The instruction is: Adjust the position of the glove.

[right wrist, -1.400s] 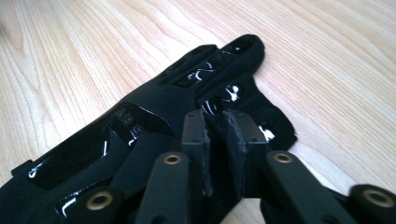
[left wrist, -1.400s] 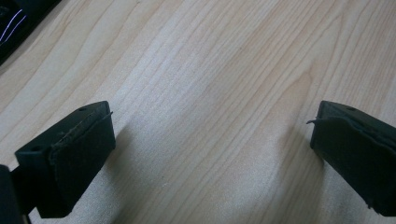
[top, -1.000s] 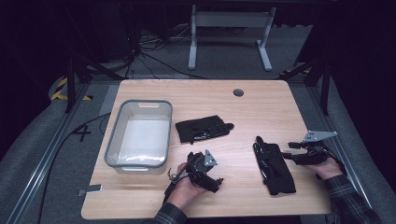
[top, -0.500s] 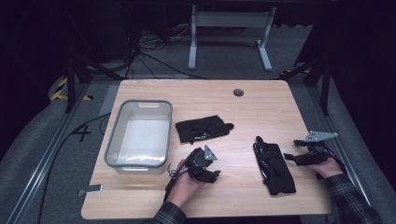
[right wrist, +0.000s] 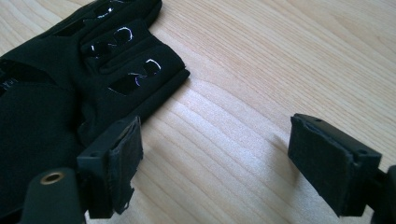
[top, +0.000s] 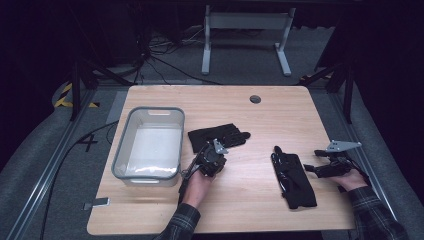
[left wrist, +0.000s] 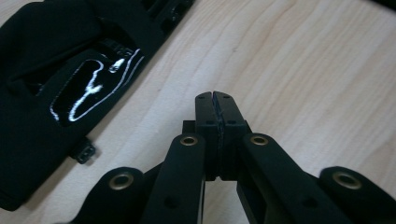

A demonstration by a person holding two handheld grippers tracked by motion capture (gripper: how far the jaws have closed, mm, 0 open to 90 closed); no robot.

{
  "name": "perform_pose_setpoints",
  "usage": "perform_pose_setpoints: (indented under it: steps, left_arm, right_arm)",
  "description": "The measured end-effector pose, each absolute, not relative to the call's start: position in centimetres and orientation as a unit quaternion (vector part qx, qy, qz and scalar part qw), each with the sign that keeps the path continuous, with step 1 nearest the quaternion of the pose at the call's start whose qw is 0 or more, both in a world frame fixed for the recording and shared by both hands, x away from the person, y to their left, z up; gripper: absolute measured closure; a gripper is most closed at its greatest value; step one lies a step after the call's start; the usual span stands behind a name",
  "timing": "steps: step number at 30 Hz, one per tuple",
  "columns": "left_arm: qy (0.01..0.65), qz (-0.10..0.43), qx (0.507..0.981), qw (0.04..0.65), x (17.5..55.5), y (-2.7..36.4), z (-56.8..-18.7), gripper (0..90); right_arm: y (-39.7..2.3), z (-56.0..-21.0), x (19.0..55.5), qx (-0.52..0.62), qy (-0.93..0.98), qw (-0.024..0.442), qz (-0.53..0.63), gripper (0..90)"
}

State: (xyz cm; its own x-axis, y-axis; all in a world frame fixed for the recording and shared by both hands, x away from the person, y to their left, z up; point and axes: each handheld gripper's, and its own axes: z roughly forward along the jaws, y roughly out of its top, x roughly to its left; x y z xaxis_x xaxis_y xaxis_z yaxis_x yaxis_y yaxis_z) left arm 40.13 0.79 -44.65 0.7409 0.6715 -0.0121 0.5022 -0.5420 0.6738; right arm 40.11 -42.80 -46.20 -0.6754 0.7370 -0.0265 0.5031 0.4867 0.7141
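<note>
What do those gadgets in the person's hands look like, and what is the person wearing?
Both are black, two-jawed tools. The left gripper has hinged arms with brass-coloured rivets; the right gripper has blocky padded jaws. Each carries a grey three-cornered plate. Dark plaid sleeves cover the forearms.

Matt black cloth gloves with glossy patches, smooth pale wood table, translucent plastic bin
</note>
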Motion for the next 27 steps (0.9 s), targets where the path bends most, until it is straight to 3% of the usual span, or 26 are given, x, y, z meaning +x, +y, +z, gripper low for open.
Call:
perform_pose_setpoints:
  steps: [14, 27]
  left_arm:
    - [0.373, 0.161, 0.846, 0.347, 43.9, 0.9, -44.0, 89.9]
    - [0.379, 0.152, 0.855, 0.318, 45.6, -0.2, -45.5, 90.0]
  right_arm:
    - [-42.8, -46.2, 40.1, 0.367, 0.846, 0.167, 0.350, 18.8]
    - [-42.8, -46.2, 40.1, 0.367, 0.846, 0.167, 0.350, 18.7]
